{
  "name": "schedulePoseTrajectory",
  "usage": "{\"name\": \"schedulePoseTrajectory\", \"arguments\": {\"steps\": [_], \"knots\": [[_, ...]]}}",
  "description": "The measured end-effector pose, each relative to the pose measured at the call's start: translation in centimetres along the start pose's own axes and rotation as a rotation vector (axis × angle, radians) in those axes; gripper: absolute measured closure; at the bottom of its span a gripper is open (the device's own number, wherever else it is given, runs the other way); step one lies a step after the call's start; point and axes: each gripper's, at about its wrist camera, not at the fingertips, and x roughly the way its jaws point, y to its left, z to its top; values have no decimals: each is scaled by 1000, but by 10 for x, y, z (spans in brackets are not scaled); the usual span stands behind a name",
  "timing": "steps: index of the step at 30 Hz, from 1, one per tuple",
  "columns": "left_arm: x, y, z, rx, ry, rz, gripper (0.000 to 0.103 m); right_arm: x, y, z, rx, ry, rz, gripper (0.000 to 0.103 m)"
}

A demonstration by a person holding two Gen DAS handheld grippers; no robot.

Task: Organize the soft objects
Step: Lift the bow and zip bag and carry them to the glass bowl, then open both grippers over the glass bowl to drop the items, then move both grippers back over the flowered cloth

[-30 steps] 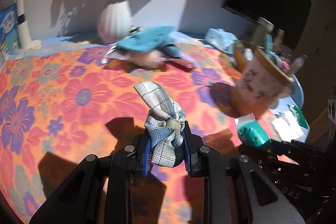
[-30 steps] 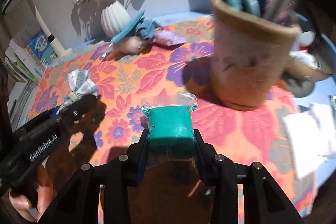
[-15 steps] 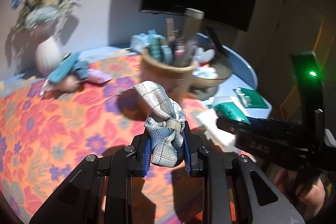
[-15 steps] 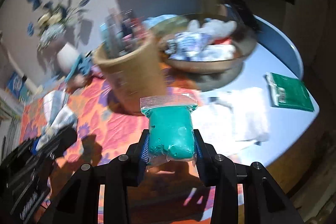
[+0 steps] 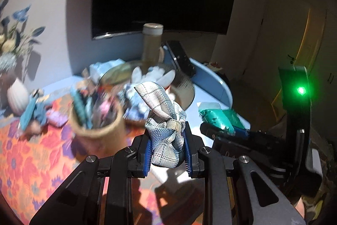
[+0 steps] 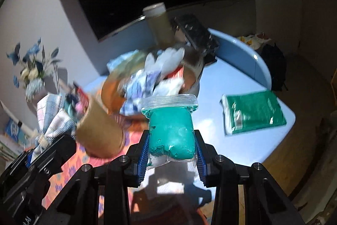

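- The surface (image 6: 242, 69) is a pale blue rounded top, its left part under an orange floral cloth (image 5: 25, 157) – flat and smooth on the right, quilted-looking on the left.
- A shallow bowl (image 6: 189, 85) at the far middle holds a heap of white and blue soft things; the blur hides what each one is.
- A tan cylindrical cup (image 6: 99, 134) crammed with small items stands on the cloth, near left of the bowl; it looks stiff-walled.
- A flat green packet (image 6: 254, 113) lies on the blue top at the right, well apart from the bowl.
- The right gripper (image 6: 171, 153) is clamped on a zip bag of teal putty (image 6: 171, 132), held above the near edge. It probably dents under pressure, and the clear film looks slippery – a hold across the thick middle suits it.
- The left gripper (image 5: 167, 151) is clamped on a knotted plaid cloth (image 5: 166, 130), held in the air near the cup. Woven, light and limp I judge, so the knot is the firm place to grip.
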Motion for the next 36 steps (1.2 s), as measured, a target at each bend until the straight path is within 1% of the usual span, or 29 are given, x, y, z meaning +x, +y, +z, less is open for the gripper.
{"name": "schedulePoseTrajectory", "arguments": {"steps": [4,9,13,16,19,21,23,25,26,27,29,32,36], "knots": [[17,-4,31,5,-7,-4,81,-1,-5,24,19,-47,17,65],[36,0,64,15,-7,24,81,5,-7,59,32,-96,32,65],[49,4,80,22,-13,49,81,21,-5,77,25,-99,38,65],[65,10,89,15,8,48,81,36,-3,87,28,-86,46,65],[75,13,93,17,17,64,78,52,-2,95,27,-72,41,65],[82,13,96,33,22,89,67,63,-1,99,23,-62,41,65],[88,17,97,28,31,99,64,72,-2,102,25,-49,46,61],[94,26,97,4,59,105,46,82,-6,103,36,-34,35,32],[94,32,97,-21,71,99,23,86,-11,103,44,-26,32,28],[90,39,97,-52,53,81,11,89,-16,101,57,-21,45,26],[80,45,96,-77,10,68,11,87,-24,98,80,-26,66,26],[66,43,98,-54,-17,51,11,81,-26,95,78,-33,68,26],[48,38,98,-31,-44,54,11,69,-19,91,64,-41,77,26]]}}
